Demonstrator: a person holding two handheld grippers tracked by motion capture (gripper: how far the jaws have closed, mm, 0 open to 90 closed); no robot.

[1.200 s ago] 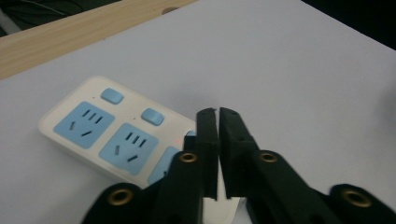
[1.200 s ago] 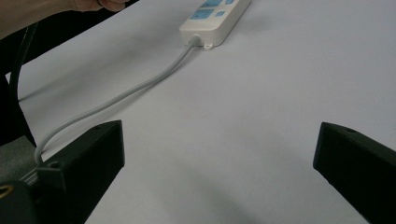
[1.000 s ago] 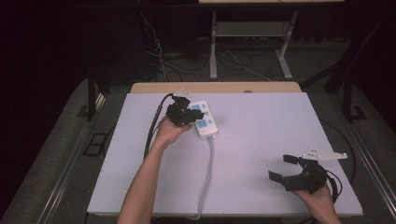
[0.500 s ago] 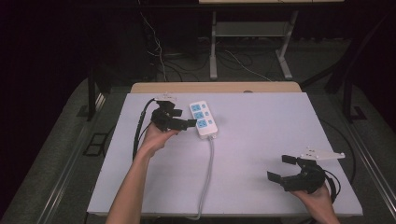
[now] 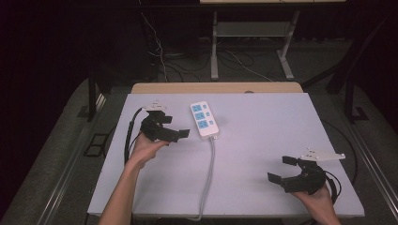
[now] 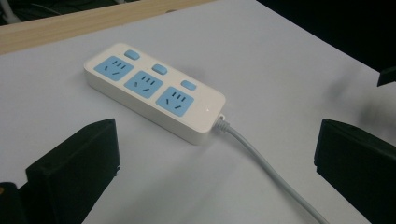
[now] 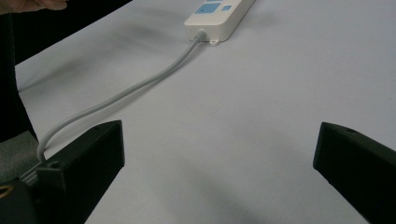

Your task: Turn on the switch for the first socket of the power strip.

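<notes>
The white power strip (image 5: 203,120) lies flat at upper centre of the counter (image 5: 263,140), cord trailing to the near edge, while the left gripper (image 5: 176,133) stands just beside it, jaws just opened wide and empty, evidently releasing it, and the right gripper (image 5: 283,169) waits, likewise open, at lower right.

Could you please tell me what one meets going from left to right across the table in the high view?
Left gripper, open → white power strip with blue sockets → right gripper, open, near the table's right front corner.
</notes>
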